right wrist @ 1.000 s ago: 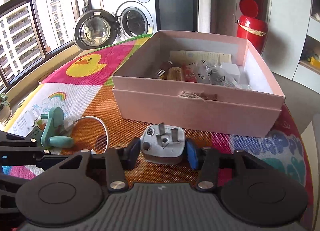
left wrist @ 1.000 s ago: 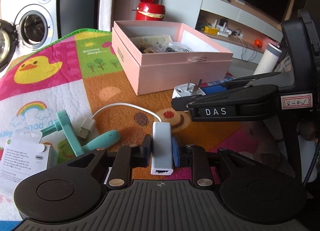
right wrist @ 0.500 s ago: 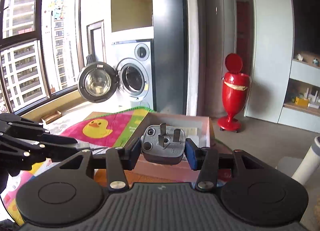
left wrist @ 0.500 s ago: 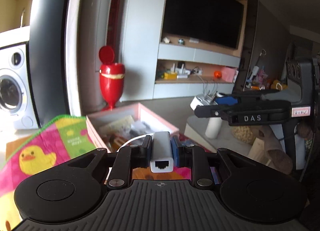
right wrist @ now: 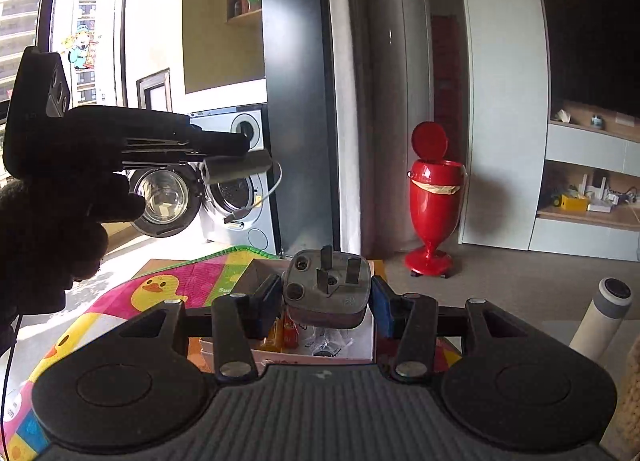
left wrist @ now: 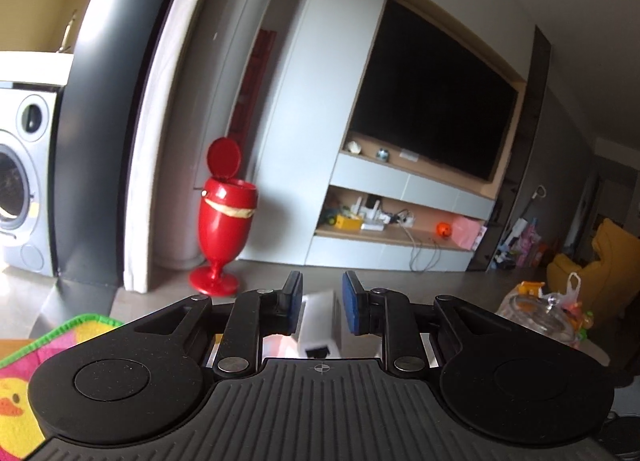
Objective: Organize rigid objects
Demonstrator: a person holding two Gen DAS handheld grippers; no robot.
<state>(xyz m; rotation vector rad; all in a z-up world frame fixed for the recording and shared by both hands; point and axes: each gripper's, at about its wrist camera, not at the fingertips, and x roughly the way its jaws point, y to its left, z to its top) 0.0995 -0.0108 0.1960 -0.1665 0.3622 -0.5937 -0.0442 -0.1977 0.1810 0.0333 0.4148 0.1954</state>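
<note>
left wrist: left gripper [left wrist: 320, 311] sat low-center, pads pinched on the white adapter [left wrist: 319, 325], red bin [left wrist: 225, 221] behind at mid-left | right wrist: right gripper [right wrist: 325, 301] low-center clamped the grey wall plug [right wrist: 326, 287], prongs facing up, right over the pink box [right wrist: 316, 355]; left gripper at upper left had the adapter too

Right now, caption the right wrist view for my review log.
Right tool holds a grey plug above the pink box.
</note>
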